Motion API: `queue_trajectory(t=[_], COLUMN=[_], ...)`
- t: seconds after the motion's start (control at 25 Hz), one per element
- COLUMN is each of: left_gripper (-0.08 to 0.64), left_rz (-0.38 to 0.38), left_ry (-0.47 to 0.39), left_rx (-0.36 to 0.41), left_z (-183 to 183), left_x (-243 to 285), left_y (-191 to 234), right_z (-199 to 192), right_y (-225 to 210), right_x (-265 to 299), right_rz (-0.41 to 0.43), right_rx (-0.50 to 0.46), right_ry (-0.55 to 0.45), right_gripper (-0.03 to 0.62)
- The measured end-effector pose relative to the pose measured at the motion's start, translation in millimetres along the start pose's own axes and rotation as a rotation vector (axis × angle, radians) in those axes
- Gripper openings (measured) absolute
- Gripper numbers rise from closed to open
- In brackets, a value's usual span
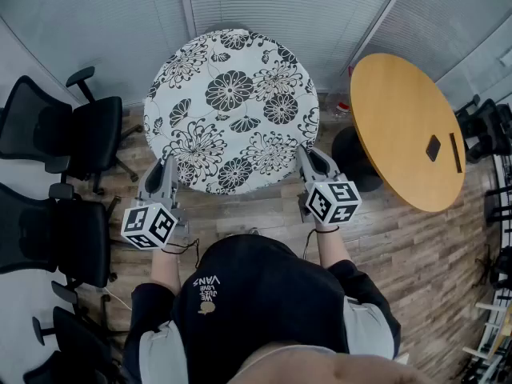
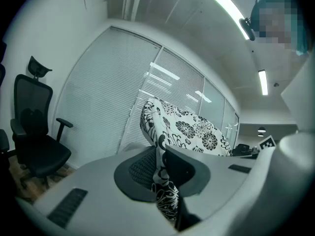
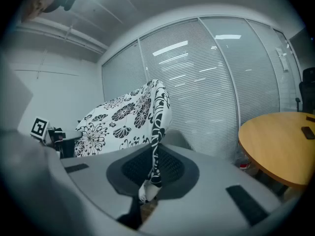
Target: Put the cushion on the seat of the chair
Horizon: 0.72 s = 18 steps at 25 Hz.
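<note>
The round white cushion with a black flower print [image 1: 228, 106] hangs in the air in front of the person, above the wood-plank floor [image 1: 264, 210]. The left gripper [image 1: 164, 170] pinches its near-left rim, fabric clamped between the jaws. The right gripper [image 1: 308, 160] is clenched on the near-right rim. Both forearms reach forward, with the grippers tilted downward. Black mesh office chairs [image 1: 76, 130] stand to the left, and a round wooden table [image 1: 404, 130] to the right.
</note>
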State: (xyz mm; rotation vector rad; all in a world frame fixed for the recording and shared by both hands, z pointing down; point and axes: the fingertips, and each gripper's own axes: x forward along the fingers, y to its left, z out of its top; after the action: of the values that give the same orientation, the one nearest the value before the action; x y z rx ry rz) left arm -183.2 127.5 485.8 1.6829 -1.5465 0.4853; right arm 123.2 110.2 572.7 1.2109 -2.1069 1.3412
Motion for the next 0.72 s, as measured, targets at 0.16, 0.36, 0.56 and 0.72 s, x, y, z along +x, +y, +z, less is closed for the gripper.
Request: queue_trajectory(t=[0.16, 0.36, 0.56, 0.72], left_gripper=[0.048, 0.048, 0.048, 0.048], left_rz=[0.002, 0.004, 0.006, 0.006], left_ry=[0.003, 0.004, 0.004, 0.0], left_rx=[0.002, 0.003, 0.006, 0.007], left_z=[0.6, 1.1, 1.3, 1.7], left_x=[4.1, 4.7, 3.9, 3.3], left_y=[2.5, 2.4, 1.8, 1.8], right_z=[1.1, 1.5, 1.0, 0.6], right_y=[-1.0, -1.2, -1.1, -1.2], right_x=[3.8, 4.5, 4.0, 3.7], right_rz=[0.0, 0.0, 0.012, 0.014], right_rx=[0.001, 0.001, 0.027, 0.034], right_ry=[-0.001, 0.001, -0.002, -0.005], right_gripper=[0.031, 0.031, 0.032, 0.032])
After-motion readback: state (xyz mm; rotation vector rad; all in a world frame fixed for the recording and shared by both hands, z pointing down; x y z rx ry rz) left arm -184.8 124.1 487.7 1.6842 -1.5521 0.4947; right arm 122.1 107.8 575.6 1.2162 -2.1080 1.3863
